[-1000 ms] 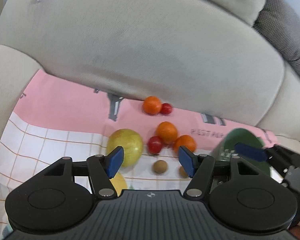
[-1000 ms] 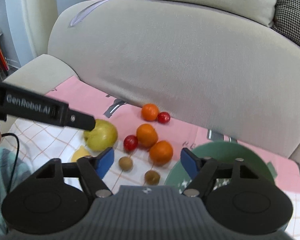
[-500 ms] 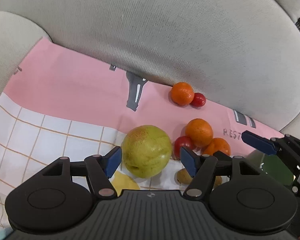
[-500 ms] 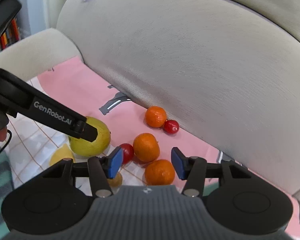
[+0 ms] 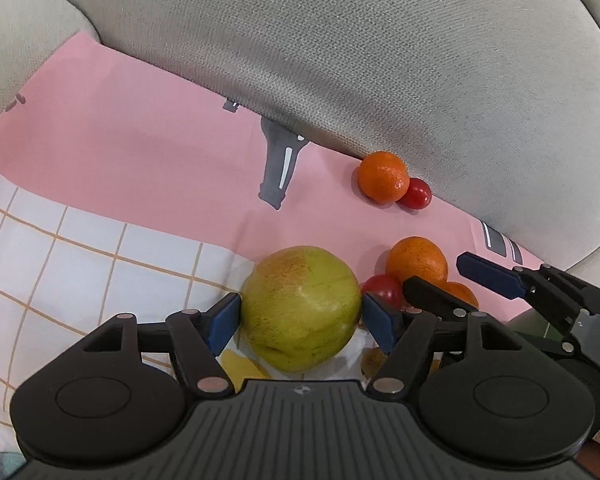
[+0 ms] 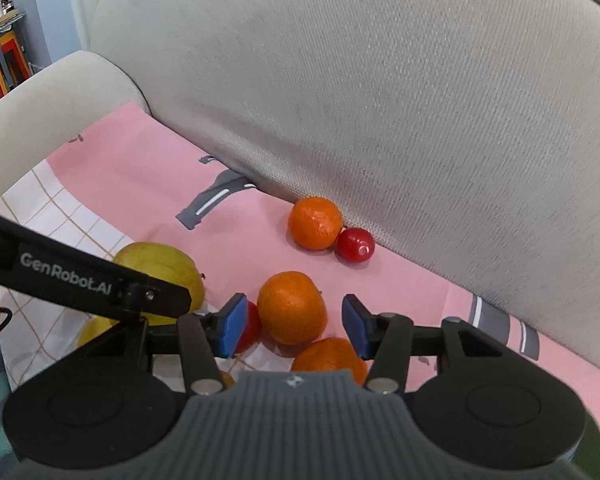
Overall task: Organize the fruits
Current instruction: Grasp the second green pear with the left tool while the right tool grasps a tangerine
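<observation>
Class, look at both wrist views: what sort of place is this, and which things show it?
Probably a living room: fruit lies on a pink printed cloth spread over a beige sofa's seat, against its backrest and armrest.

A beige woven-fabric sofa backrest (image 5: 380, 60) filled the upper field of both views, curving down to the seat. A rounded beige sofa armrest (image 6: 52, 96) stood at the left. Over the seat lay a pink printed cloth (image 5: 140, 152) carrying grey motifs, one just below the backrest (image 5: 278, 172); towards the near left it gave way to a white area ruled with orange grid lines (image 5: 60, 248). Red and orange stools (image 6: 0, 68) appeared, blurred, beyond the armrest.
</observation>
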`<control>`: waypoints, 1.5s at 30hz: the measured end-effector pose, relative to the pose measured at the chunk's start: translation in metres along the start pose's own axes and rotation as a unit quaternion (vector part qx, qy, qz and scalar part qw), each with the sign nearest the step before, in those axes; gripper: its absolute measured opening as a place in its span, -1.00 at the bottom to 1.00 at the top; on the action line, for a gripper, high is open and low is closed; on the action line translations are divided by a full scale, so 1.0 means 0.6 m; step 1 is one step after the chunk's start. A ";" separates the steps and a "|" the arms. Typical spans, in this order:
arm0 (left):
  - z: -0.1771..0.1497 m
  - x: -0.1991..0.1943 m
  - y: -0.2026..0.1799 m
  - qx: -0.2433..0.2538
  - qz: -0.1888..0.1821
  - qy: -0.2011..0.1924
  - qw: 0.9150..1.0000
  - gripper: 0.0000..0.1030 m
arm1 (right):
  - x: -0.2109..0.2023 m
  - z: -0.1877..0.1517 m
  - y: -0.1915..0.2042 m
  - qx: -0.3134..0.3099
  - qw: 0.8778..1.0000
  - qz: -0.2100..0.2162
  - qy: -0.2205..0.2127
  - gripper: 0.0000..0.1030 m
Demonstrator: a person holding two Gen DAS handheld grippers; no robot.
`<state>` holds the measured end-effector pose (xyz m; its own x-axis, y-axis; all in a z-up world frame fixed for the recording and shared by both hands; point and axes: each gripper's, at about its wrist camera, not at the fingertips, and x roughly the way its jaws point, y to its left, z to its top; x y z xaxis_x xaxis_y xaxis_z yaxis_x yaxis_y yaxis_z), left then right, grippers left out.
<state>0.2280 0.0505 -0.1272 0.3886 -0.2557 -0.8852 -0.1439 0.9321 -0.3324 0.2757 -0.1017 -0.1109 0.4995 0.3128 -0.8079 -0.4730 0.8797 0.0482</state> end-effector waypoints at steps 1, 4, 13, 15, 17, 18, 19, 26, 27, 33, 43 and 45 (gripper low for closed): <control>0.001 0.001 -0.001 0.000 -0.001 0.000 1.000 0.56 | 0.003 0.000 -0.002 0.004 1.000 0.002 0.002 -0.04; 0.003 0.002 -0.003 -0.001 -0.001 -0.002 1.000 0.56 | 0.013 -0.001 -0.008 0.021 1.000 0.013 0.010 -0.09; 0.010 0.004 -0.004 -0.013 0.003 -0.013 1.000 0.60 | 0.017 0.000 -0.010 0.033 0.999 0.013 0.010 -0.16; 0.012 0.005 -0.004 -0.013 0.005 -0.013 1.000 0.62 | 0.016 0.000 -0.010 0.035 0.999 0.012 0.009 -0.23; 0.013 0.004 -0.004 -0.012 0.007 -0.012 1.000 0.63 | 0.012 0.000 -0.008 0.031 0.999 0.009 0.007 -0.25; 0.014 0.005 -0.006 -0.010 0.009 -0.011 1.000 0.63 | 0.010 -0.001 -0.006 0.029 1.000 0.007 0.005 -0.25; 0.015 0.007 -0.007 -0.008 0.011 -0.011 1.000 0.64 | 0.008 -0.001 -0.005 0.027 1.000 0.005 0.004 -0.26; 0.018 0.015 -0.016 -0.007 0.027 -0.013 1.000 0.67 | -0.007 -0.003 0.003 0.012 1.000 -0.011 -0.007 -0.26; 0.018 0.016 -0.018 -0.006 0.031 -0.013 0.999 0.67 | -0.008 -0.003 0.004 0.010 1.000 -0.012 -0.009 -0.26; 0.022 0.012 -0.020 -0.003 0.035 -0.017 0.999 0.49 | -0.019 -0.001 0.007 -0.005 0.999 -0.026 -0.019 -0.27; 0.027 -0.018 -0.015 -0.017 0.020 -0.030 0.999 0.49 | -0.051 0.003 0.009 -0.003 0.999 -0.026 -0.040 -0.27; 0.027 -0.030 -0.017 -0.018 0.018 -0.036 0.999 0.49 | -0.064 0.001 0.010 -0.002 0.999 -0.027 -0.046 -0.27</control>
<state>0.2371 0.0497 -0.1026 0.4461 -0.2023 -0.8718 -0.1906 0.9303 -0.3134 0.2545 -0.1082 -0.0793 0.5889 0.2958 -0.7521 -0.4456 0.8953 0.0032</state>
